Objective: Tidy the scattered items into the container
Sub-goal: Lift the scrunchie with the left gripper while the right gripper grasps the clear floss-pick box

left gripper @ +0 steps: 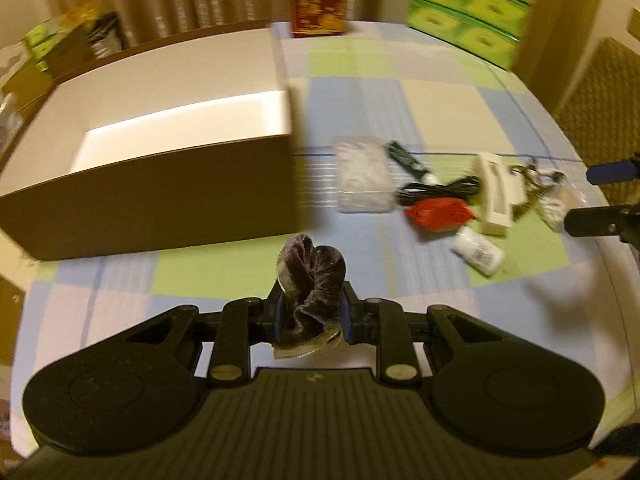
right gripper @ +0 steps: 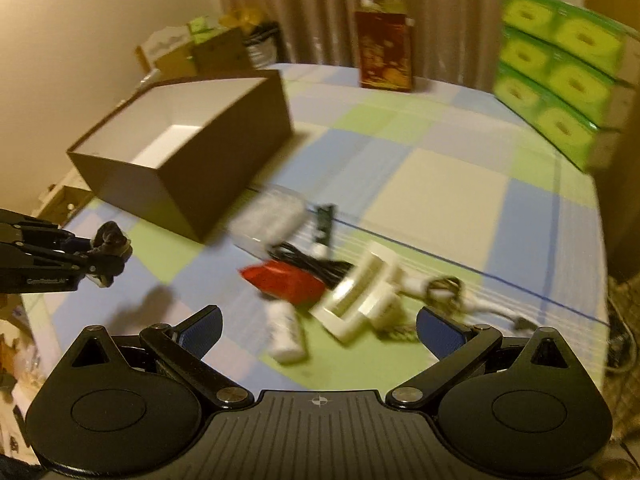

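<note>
Clamped in my left gripper is a dark velvet scrunchie, its jaws drawn nearly together with the folds bunched between the pads and a flap of lining hanging out underneath. It hangs above the checked cloth, just near of the brown box, which stands open and white inside at the far left. Soft and light as it is, the scrunchie squashes rather than slips, so a pinch across the gathered middle suits it; I judge it will drop cleanly once I am over the opening.

My right gripper stands wide open with nothing between its blue pads, poised over the heap at the right. That heap is a mixed lot: a red packet, thin and probably crinkly, best nipped at an edge; a black cable coiled loosely, which I would take across the bundle so it does not trail; a white plastic holder, stiff, to be gripped across a wall; a small white tube, rounded and liable to roll; a clear packet, blurred here, nearest the box; and a ring of keys tangled at the right.
</note>
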The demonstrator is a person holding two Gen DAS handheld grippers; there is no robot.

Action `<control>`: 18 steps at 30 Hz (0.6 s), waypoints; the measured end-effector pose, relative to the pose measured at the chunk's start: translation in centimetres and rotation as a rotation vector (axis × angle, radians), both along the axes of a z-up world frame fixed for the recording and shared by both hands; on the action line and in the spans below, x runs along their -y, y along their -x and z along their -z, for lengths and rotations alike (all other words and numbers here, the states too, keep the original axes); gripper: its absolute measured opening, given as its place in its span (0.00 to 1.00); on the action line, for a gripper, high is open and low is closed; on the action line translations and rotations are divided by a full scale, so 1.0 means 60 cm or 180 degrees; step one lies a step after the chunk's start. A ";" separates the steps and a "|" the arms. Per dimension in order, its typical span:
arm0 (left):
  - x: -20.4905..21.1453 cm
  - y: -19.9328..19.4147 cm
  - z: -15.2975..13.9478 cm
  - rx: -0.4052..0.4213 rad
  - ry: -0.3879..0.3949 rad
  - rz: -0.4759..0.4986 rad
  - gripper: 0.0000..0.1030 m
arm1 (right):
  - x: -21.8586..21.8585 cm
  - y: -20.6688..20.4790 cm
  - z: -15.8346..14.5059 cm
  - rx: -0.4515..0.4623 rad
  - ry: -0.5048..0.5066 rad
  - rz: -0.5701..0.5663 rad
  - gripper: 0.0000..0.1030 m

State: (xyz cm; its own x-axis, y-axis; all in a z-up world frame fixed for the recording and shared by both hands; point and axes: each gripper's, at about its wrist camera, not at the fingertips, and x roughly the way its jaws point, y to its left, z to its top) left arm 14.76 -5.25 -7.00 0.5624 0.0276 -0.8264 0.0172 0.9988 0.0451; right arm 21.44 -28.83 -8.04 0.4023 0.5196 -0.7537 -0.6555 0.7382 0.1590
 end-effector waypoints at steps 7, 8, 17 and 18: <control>-0.068 -0.001 -0.005 0.0004 -0.0074 -0.0106 0.21 | -0.089 -0.012 0.016 -0.0075 0.0004 0.0132 0.98; -0.076 -0.002 -0.004 0.0008 -0.0076 -0.0102 0.21 | -0.100 -0.014 0.018 -0.0073 0.0010 0.0159 0.98; -0.172 -0.020 0.003 -0.0022 -0.0048 -0.0074 0.21 | -0.190 -0.046 0.045 -0.0069 0.0089 0.0430 0.85; -0.181 -0.021 0.004 -0.0025 -0.0041 -0.0079 0.21 | -0.199 -0.051 0.049 -0.0064 0.0090 0.0454 0.85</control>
State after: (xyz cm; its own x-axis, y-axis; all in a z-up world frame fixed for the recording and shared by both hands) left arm 16.02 5.63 -7.24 0.5549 0.0522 -0.8303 -0.0071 0.9983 0.0580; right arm 24.49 -16.88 -10.98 0.4552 0.4368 -0.7759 -0.5407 0.8280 0.1489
